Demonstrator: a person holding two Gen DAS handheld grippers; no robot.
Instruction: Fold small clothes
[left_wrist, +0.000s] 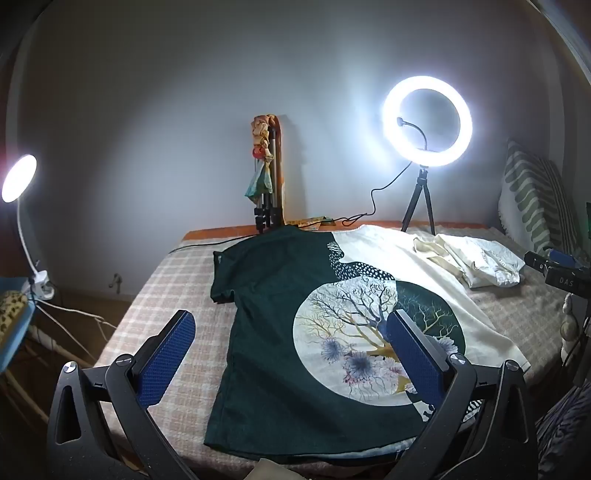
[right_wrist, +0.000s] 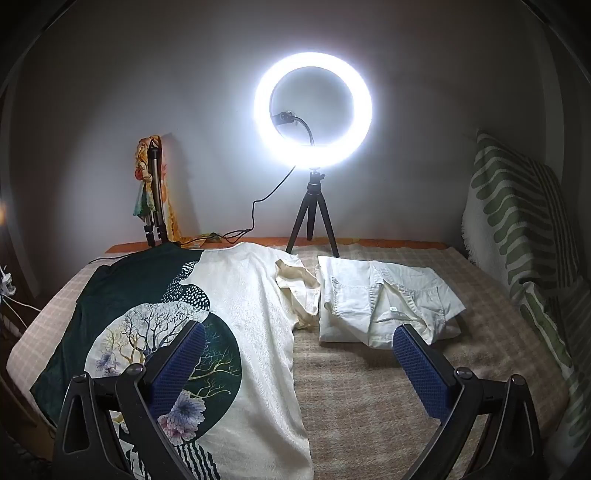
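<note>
Both grippers (left_wrist: 291, 354) (right_wrist: 299, 365) gape wide, holding nothing; the shirt (left_wrist: 280, 332) lies lengthwise straight ahead, closer to the left 1.

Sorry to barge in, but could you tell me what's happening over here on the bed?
A person is holding a two-finger gripper in each hand over a bed, about to fold clothes. A green and cream printed T-shirt lies spread flat on the checked cover, with a crumpled pile of white garments beside it. The left gripper and right gripper both hover with fingers wide open, holding nothing. A ring light on a small tripod lights the scene. No fold has been made yet.
</note>
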